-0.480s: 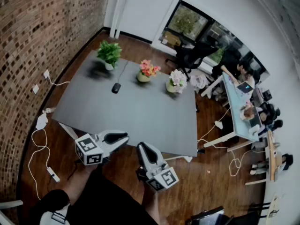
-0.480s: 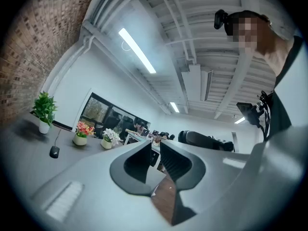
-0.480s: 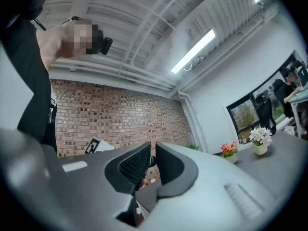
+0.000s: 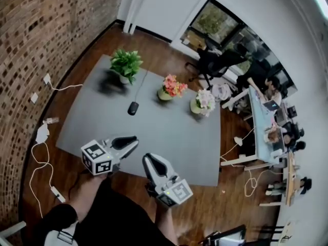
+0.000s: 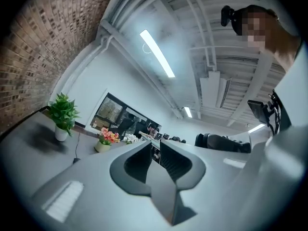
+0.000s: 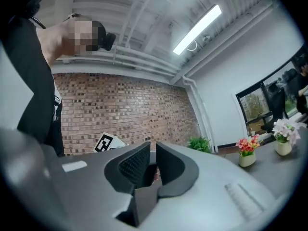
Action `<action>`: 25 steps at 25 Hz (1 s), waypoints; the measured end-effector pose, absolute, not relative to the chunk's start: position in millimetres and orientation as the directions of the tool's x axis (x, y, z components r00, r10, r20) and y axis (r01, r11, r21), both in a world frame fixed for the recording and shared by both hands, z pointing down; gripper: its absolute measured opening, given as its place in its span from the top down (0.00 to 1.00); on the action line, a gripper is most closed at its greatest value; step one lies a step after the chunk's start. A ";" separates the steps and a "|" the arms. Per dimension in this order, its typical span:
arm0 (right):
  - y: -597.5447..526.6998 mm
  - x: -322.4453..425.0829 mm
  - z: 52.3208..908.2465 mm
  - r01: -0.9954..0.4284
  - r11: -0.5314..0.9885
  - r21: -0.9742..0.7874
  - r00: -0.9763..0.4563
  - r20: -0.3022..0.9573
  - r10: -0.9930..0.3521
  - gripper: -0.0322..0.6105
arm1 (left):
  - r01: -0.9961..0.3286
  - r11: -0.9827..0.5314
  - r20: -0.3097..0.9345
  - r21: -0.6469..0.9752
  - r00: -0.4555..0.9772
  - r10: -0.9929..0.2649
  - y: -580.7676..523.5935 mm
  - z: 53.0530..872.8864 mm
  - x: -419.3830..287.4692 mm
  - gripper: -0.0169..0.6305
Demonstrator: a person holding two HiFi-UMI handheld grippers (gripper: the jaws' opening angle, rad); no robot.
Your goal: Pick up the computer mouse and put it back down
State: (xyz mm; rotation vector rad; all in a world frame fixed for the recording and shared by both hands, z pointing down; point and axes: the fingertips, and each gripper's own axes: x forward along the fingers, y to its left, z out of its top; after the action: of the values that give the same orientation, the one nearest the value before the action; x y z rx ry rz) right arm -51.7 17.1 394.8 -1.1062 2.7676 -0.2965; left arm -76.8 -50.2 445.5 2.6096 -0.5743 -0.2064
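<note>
Both grippers are held level at the lower middle of the head view, over the near edge of the flat grey table [image 4: 169, 137]. The left gripper [image 4: 134, 140] sits lower left, its marker cube toward the person and its jaws aimed to the upper right across the tabletop. The right gripper [image 4: 149, 159] is just right of it, jaws aimed to the upper left, so the two tips lie near each other without touching.

In the left gripper view, the left gripper [image 5: 153, 143] has its jaws drawn together, with only a thin slit between the dark pads and nothing in it. In the right gripper view, the right gripper [image 6: 153, 150] is likewise closed to a narrow slit and empty.

The small black computer mouse [image 4: 133, 107] lies on the table at the upper middle of the head view, well apart from both grippers. Its dark cable [image 4: 141, 83] runs up toward the green leafy plant in a white pot [image 4: 125, 64]. In the left gripper view, a small dark shape at the left is probably the same mouse [image 5: 75, 160].
</note>
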 end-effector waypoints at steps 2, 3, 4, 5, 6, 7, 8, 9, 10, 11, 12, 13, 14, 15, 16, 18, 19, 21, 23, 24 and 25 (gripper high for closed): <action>-1.6 -59.5 396.9 -0.672 0.702 -0.234 -0.716 -0.036 -0.697 0.93 | -0.362 -0.799 -0.053 0.479 0.897 -0.438 -75.3 451.0 -87.3 0.88; -8.7 -61.7 399.5 -0.678 0.697 -0.235 -0.713 -0.020 -0.701 0.93 | -0.364 -0.792 -0.053 0.489 0.894 -0.444 -86.7 454.8 -91.4 0.88; -14.9 -62.9 402.7 -0.683 0.691 -0.237 -0.710 -0.004 -0.704 0.93 | -0.366 -0.784 -0.053 0.501 0.891 -0.450 -96.3 458.5 -94.2 0.88; -20.7 -63.2 406.1 -0.689 0.684 -0.240 -0.707 0.010 -0.707 0.93 | -0.366 -0.777 -0.054 0.511 0.889 -0.454 -103.4 461.4 -95.5 0.88; -26.3 -62.6 409.4 -0.693 0.678 -0.243 -0.703 0.023 -0.711 0.93 | -0.365 -0.774 -0.055 0.518 0.888 -0.456 -108.5 463.1 -95.7 0.88; -32.2 -61.3 412.2 -0.697 0.673 -0.247 -0.700 0.031 -0.713 0.93 | -0.362 -0.773 -0.057 0.521 0.889 -0.455 -112.8 464.3 -95.1 0.88; -38.4 -60.0 414.4 -0.699 0.670 -0.251 -0.698 0.035 -0.715 0.92 | -0.361 -0.773 -0.057 0.522 0.889 -0.454 -117.2 466.0 -94.5 0.88; -44.4 -59.0 416.2 -0.698 0.669 -0.255 -0.698 0.036 -0.715 0.92 | -0.362 -0.770 -0.053 0.525 0.889 -0.454 -121.8 468.9 -94.2 0.88; -49.6 -58.6 417.9 -0.696 0.669 -0.260 -0.700 0.036 -0.713 0.92 | -0.365 -0.765 -0.048 0.530 0.888 -0.457 -126.3 472.7 -94.1 0.88; -53.9 -58.4 420.2 -0.691 0.672 -0.266 -0.704 0.038 -0.709 0.91 | -0.371 -0.759 -0.041 0.535 0.886 -0.462 -130.4 476.6 -94.5 0.88; -57.6 -58.2 423.1 -0.685 0.676 -0.274 -0.710 0.041 -0.703 0.90 | -0.380 -0.752 -0.033 0.539 0.882 -0.469 -134.0 480.4 -95.1 0.88; -61.4 -58.1 426.5 -0.675 0.682 -0.281 -0.719 0.043 -0.694 0.90 | -0.391 -0.743 -0.025 0.542 0.877 -0.480 -137.4 484.3 -96.3 0.88; -65.8 -58.0 429.9 -0.664 0.690 -0.287 -0.729 0.044 -0.683 0.89 | -0.406 -0.734 -0.015 0.544 0.870 -0.492 -140.9 487.9 -97.9 0.88; -71.0 -57.8 432.9 -0.651 0.701 -0.291 -0.741 0.043 -0.671 0.88 | -0.422 -0.727 -0.006 0.541 0.863 -0.505 -145.0 490.4 -99.6 0.88; -76.7 -57.2 435.0 -0.638 0.712 -0.295 -0.752 0.038 -0.658 0.87 | -0.439 -0.722 0.004 0.535 0.856 -0.518 -149.6 491.8 -101.0 0.88; -88.3 -51.7 434.7 -0.613 0.728 -0.307 -0.769 0.020 -0.639 0.84 | -0.476 -0.708 0.029 0.521 0.839 -0.543 -158.8 494.8 -100.3 0.88; -93.9 -45.2 433.0 -0.603 0.734 -0.312 -0.775 0.009 -0.632 0.83 | -0.496 -0.698 0.046 0.517 0.830 -0.555 -163.2 498.7 -97.0 0.88; -106.4 -25.1 427.3 -0.587 0.744 -0.318 -0.781 -0.018 -0.624 0.80 | -0.543 -0.673 0.095 0.502 0.808 -0.581 -173.5 510.4 -86.5 0.88; -119.9 -1.1 422.7 -0.577 0.747 -0.332 -0.780 -0.051 -0.624 0.79 | -0.598 -0.651 0.154 0.467 0.781 -0.606 -186.1 514.5 -75.1 0.88; -125.9 11.5 421.7 -0.573 0.745 -0.343 -0.776 -0.065 -0.627 0.78 | -0.623 -0.641 0.182 0.448 0.765 -0.617 -191.7 513.4 -69.1 0.88; -131.4 23.6 421.5 -0.570 0.741 -0.355 -0.772 -0.078 -0.631 0.77 | -0.644 -0.629 0.204 0.437 0.751 -0.627 -196.1 513.7 -62.9 0.88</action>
State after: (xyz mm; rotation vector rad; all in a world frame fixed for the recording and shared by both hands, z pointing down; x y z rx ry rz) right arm 23.6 -131.4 421.5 -0.9577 2.7482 -0.4657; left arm -62.9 -196.1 513.7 2.4587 -0.9597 0.0445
